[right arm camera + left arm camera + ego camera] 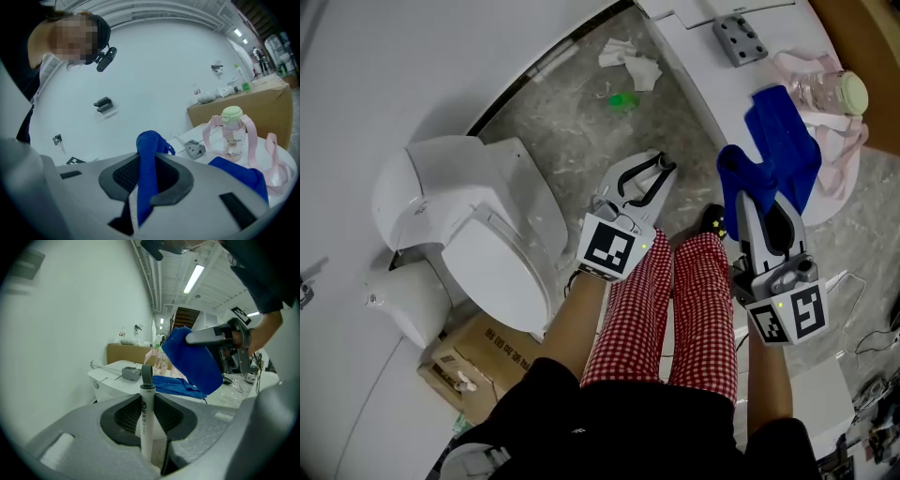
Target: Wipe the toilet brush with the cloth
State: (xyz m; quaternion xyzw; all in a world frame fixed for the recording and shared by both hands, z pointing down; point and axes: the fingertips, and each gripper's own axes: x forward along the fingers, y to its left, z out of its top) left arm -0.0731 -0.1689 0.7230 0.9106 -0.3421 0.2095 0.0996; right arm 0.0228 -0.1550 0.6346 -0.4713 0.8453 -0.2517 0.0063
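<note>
My left gripper (146, 405) is shut on the toilet brush's white handle (146, 427), which stands upright between the pads, its grey hanging loop (146, 373) on top. The brush head is hidden. In the head view the left gripper (649, 178) hangs over the grey floor in front of the person's knees. My right gripper (146, 174) is shut on a bunched blue cloth (149, 154). It holds the cloth (741, 183) up to the right of the left gripper, apart from the handle. More blue cloth (789, 141) lies on the white top behind it.
A white toilet (478, 234) stands at the left with a cardboard box (459, 361) beside it. On the white top (694, 37) at the right are a pink-strapped bottle (830, 94) and a grey metal block (739, 39). Paper scraps (633, 66) litter the floor. Red-checked trouser legs (675, 300) fill the lower middle.
</note>
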